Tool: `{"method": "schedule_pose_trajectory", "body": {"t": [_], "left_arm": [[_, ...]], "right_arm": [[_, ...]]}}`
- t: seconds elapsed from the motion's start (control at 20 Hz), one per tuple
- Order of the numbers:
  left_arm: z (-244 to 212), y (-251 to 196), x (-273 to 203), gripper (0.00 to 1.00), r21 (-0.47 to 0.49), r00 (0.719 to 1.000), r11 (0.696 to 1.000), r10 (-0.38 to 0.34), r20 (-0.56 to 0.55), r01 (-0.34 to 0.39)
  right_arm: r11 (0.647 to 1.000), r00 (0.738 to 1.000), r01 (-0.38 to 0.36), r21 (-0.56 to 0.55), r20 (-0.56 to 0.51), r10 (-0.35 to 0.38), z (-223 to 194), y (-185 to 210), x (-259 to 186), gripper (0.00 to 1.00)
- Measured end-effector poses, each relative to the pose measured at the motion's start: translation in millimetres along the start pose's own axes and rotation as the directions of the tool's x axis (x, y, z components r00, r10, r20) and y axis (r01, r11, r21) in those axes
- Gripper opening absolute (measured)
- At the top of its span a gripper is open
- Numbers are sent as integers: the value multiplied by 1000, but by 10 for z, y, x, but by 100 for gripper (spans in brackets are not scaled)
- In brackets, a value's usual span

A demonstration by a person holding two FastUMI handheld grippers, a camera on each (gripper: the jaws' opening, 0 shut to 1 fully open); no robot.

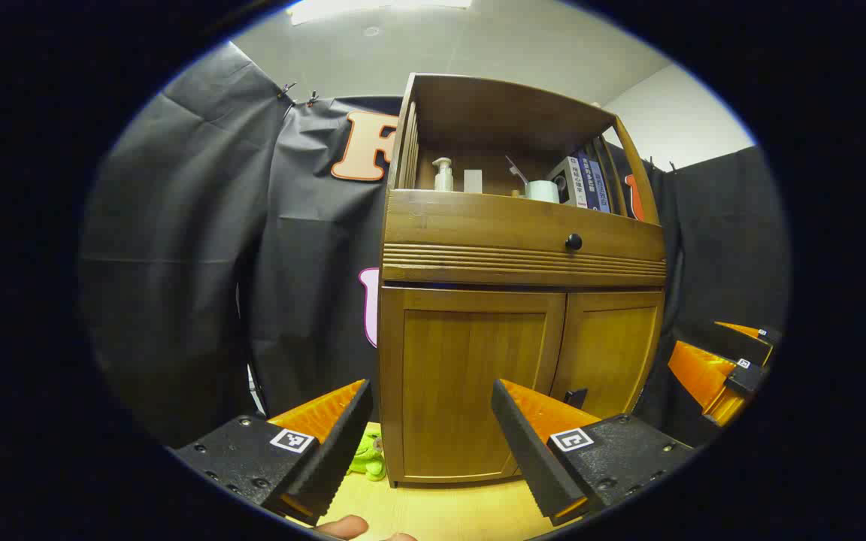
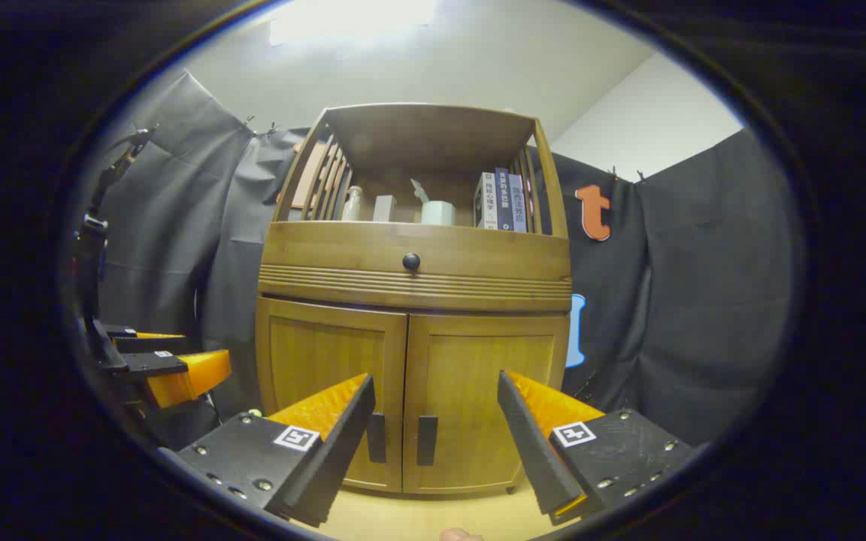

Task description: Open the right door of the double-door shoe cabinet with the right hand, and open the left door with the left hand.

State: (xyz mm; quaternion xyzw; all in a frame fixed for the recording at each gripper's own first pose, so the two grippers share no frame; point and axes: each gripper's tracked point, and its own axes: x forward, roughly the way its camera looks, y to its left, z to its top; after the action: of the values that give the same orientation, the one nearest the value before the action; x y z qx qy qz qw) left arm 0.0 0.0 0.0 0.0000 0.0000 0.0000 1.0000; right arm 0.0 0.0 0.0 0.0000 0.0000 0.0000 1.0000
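Right gripper view: wooden shoe cabinet [image 2: 412, 315] standing on a pale floor [image 2: 418, 518] against the black cloth wall, both lower doors closed — left door [image 2: 328, 391], right door [image 2: 485, 398] — with two dark handles [image 2: 425, 439] side by side at the centre seam. Open top shelf [image 2: 414, 218] holds, from its left edge to its right edge, a pump bottle [image 2: 354, 204], a small box [image 2: 383, 208], a pale cup [image 2: 437, 213] and upright books [image 2: 504, 200]; below it, a drawer with a round knob [image 2: 411, 261]. Right gripper [image 2: 437, 406] spread wide, grasping nothing, short of the handles; left gripper [image 1: 433, 402] likewise spread and empty before the left door, with a green toy [image 1: 367, 454] on the floor at the cabinet's left corner.
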Motion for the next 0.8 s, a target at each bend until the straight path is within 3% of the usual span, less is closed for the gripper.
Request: {"method": "schedule_pose_trajectory", "body": {"t": [0.2, 0.25, 0.35, 0.4, 0.8], "left_arm": [[-13, -54, 77, 96, 4, 1000, 1000, 21, 10, -21], [-23, -72, 95, 100, -2, 999, 999, 32, 5, -32], [-38, -168, 118, 98, -10, 999, 999, 37, -2, -37], [-40, -213, 141, 98, -13, 999, 999, 38, -1, -38], [-12, -430, 278, 97, -16, 998, 998, 58, 13, -58]], "right_arm": [[1000, 1000, -6, 4, -10, 6, -40, -70, 49, 95], [1000, 1000, -13, 2, -18, 13, -52, -94, 68, 95], [1000, 999, -25, 3, -23, 25, -68, -141, 102, 99], [1000, 999, -27, 6, -23, 27, -73, -174, 132, 95], [998, 997, -61, 23, -48, 62, -251, -301, 386, 95]]}}
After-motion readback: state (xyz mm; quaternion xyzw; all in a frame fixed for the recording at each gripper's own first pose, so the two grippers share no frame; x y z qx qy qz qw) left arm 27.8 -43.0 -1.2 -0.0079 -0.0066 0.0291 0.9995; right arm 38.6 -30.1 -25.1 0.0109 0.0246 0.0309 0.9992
